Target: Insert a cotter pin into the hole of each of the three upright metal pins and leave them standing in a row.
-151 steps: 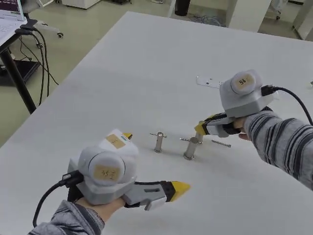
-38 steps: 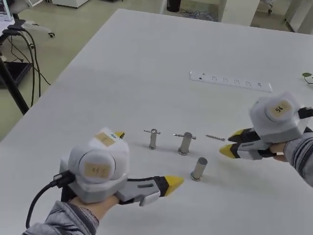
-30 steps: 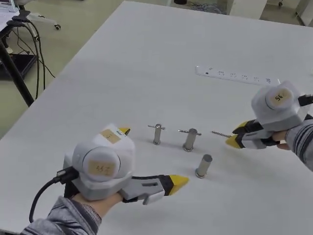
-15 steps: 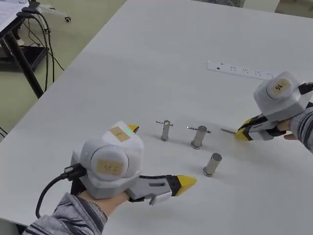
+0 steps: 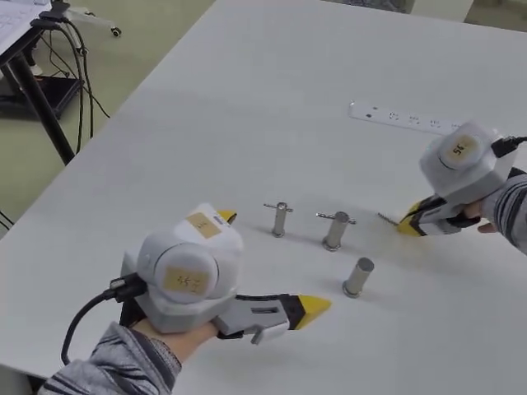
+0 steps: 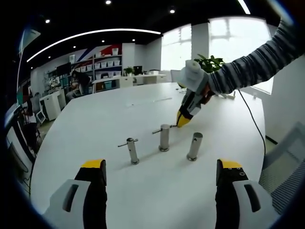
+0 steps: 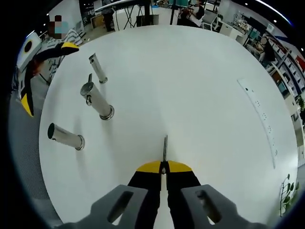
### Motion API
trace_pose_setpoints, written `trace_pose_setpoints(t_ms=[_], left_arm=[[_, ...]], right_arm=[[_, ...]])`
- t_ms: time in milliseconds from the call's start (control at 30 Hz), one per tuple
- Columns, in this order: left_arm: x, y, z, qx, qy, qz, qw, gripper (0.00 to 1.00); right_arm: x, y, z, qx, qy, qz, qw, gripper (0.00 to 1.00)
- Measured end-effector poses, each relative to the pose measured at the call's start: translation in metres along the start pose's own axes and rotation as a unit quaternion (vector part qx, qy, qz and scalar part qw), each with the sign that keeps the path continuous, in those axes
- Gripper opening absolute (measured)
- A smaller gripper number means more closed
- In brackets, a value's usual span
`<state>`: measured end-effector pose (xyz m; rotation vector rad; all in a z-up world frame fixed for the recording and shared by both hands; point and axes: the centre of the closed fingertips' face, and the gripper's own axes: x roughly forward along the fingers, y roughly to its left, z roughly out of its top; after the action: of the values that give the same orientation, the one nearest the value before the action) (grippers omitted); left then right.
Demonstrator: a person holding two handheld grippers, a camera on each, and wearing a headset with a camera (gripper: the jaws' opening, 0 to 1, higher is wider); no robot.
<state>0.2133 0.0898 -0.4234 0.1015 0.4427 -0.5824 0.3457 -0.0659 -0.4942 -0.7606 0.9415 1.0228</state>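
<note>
Cotter pin (image 7: 165, 144) juts forward from the right gripper (image 7: 164, 167), whose jaws are clamped on it at the table (image 7: 200, 86). Three upright metal pins (image 6: 164, 138) stand ahead of the left gripper (image 6: 161, 164), between its wide-apart jaws; the bare pin (image 6: 194, 146) is nearest its right jaw.

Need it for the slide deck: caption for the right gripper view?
Right gripper shut on a cotter pin low over the white table, bare metal pin standing at the view's left.
</note>
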Motion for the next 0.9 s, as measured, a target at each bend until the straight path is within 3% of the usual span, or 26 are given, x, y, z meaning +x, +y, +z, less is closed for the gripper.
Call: trace_pose_setpoints(t_ms=[467,900], left_arm=[[0.0,-0.002,-0.002,0.001,0.006,-0.005,1.0,0.88],[0.0,-0.015,0.005,-0.012,-0.003,-0.039,0.9992,0.73]], right_arm=[[-0.018,0.005,0.012,-0.008,-0.047,-0.018,0.9987,0.0],[-0.052,0.038,0.029,-0.1,-0.09,-0.026,0.9905,0.0]])
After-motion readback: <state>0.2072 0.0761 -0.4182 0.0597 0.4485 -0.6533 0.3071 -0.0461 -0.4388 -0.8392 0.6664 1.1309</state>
